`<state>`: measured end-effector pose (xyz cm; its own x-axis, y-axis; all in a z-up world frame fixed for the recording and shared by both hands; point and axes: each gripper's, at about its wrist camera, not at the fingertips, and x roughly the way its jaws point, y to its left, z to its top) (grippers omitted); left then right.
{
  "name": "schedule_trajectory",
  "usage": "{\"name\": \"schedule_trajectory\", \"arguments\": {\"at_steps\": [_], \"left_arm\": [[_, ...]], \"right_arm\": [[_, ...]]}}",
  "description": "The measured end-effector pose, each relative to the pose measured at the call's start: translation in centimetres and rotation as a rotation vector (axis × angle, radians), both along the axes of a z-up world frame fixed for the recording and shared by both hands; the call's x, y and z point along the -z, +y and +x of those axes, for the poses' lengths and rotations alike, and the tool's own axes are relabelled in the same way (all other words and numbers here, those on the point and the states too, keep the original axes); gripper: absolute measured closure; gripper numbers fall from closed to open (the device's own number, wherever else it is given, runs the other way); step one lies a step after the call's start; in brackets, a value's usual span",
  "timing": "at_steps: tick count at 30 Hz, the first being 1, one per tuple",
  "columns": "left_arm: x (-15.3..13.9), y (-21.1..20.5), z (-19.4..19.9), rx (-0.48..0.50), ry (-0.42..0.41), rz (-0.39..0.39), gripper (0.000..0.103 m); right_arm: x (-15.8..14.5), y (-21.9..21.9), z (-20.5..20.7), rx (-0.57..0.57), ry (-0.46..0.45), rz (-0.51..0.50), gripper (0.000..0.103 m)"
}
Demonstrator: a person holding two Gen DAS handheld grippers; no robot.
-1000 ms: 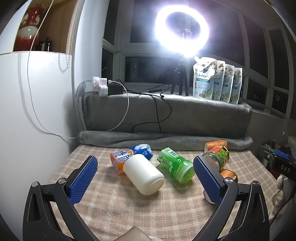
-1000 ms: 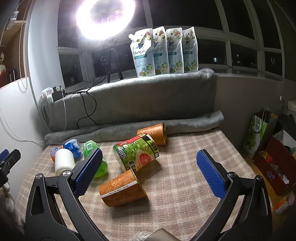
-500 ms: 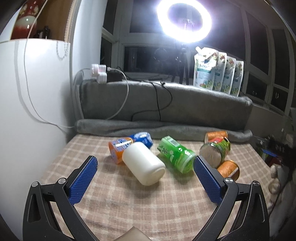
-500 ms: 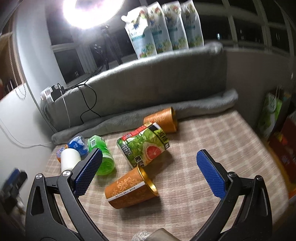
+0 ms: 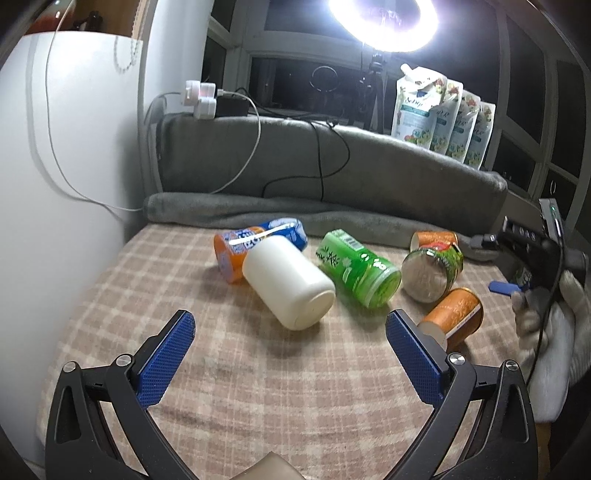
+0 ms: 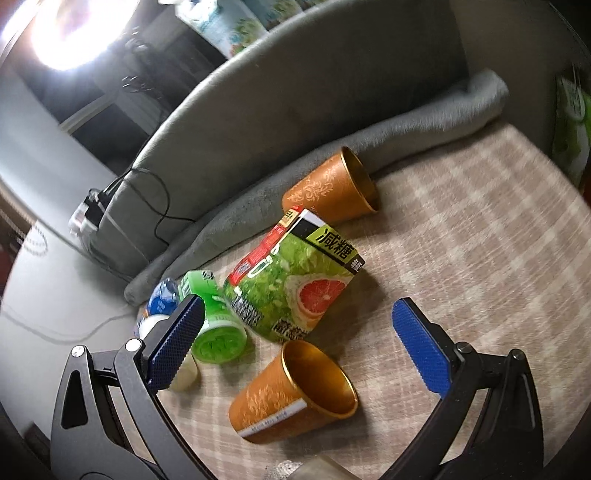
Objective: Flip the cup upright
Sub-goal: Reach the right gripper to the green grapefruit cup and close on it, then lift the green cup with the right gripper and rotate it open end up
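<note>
Surface, left wrist view: checked tablecloth (image 5: 258, 387), grey rolled blanket (image 5: 229, 210) along far edge, ring light (image 5: 384, 22) above.
Left gripper (image 5: 290, 345): jaws spread wide, holding nothing, near edge of the cloth.
White bottle (image 5: 290, 282): on its side, centre, touching blue-orange can (image 5: 236, 245) behind it.
Green bottle (image 5: 360, 267): lying right of white bottle.
Near orange cup (image 5: 454, 314): lying on its side, far right, just beside the right finger.
Surface, right wrist view: same cloth (image 6: 480, 258).
Right gripper (image 6: 295, 334): jaws spread, empty.
Near orange cup (image 6: 291, 395): on its side, gold mouth facing right, between the fingers.
Grapefruit-label can (image 6: 291, 280): lying just beyond.
Second orange cup (image 6: 332, 188): lying against blanket.
</note>
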<state>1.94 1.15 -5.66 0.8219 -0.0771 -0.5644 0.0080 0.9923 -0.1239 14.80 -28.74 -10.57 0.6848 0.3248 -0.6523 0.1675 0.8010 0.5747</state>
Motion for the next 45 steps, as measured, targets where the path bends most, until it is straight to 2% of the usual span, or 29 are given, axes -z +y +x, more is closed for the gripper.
{"name": "schedule_trajectory", "arguments": {"at_steps": [10,21,26,30,33,45], "left_arm": [[0.7,-0.1,0.1,0.007,0.034,-0.003,0.001],[0.8,0.4,0.2,-0.008,0.034,0.002,0.001],[0.8,0.8,0.4,-0.020,0.033,0.002,0.001],[0.8,0.9,0.4,-0.025,0.030,0.005,0.001],[0.8,0.9,0.3,-0.026,0.026,0.006,0.001],[0.3,1.1,-0.1,-0.033,0.007,0.014,0.001]], "right_arm": [[2.8,-1.0,3.6,0.027,0.122,0.200,0.000],[6.1,-1.4,7.3,0.044,0.229,0.341,0.000],[7.1,-1.1,8.4,0.052,0.256,0.345,0.000],[7.2,-1.3,8.9,0.044,0.249,0.362,0.012],[6.8,-0.8,9.3,0.039,0.245,0.341,0.013],[4.9,-0.9,8.1,0.022,0.163,0.313,0.019]]}}
